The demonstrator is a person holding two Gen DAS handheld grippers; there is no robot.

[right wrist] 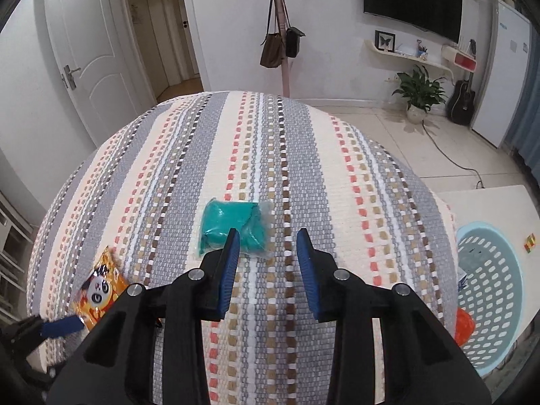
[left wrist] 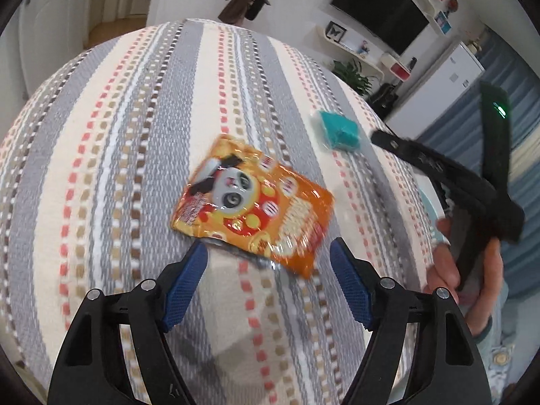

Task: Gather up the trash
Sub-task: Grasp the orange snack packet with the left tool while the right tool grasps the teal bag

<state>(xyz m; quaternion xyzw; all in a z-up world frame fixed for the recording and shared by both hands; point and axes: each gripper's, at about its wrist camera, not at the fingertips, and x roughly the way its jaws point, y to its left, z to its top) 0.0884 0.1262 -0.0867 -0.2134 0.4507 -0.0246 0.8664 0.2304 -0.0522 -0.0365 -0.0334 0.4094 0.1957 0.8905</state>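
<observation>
Bare striped tablecloth (right wrist: 270, 155) stretches beyond both wrappers, open to approach. The orange snack packet (left wrist: 251, 207) lies just ahead of the spread left gripper (left wrist: 268, 253); the teal packet (right wrist: 233, 227) sits by the left fingertip of the parted right gripper (right wrist: 268, 239). The blue basket (right wrist: 489, 290) stands off the table's right edge (orange item inside), well apart

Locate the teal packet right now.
The teal packet lies on the striped tablecloth, just ahead of the right gripper, right of the orange panda snack wrapper.
</observation>
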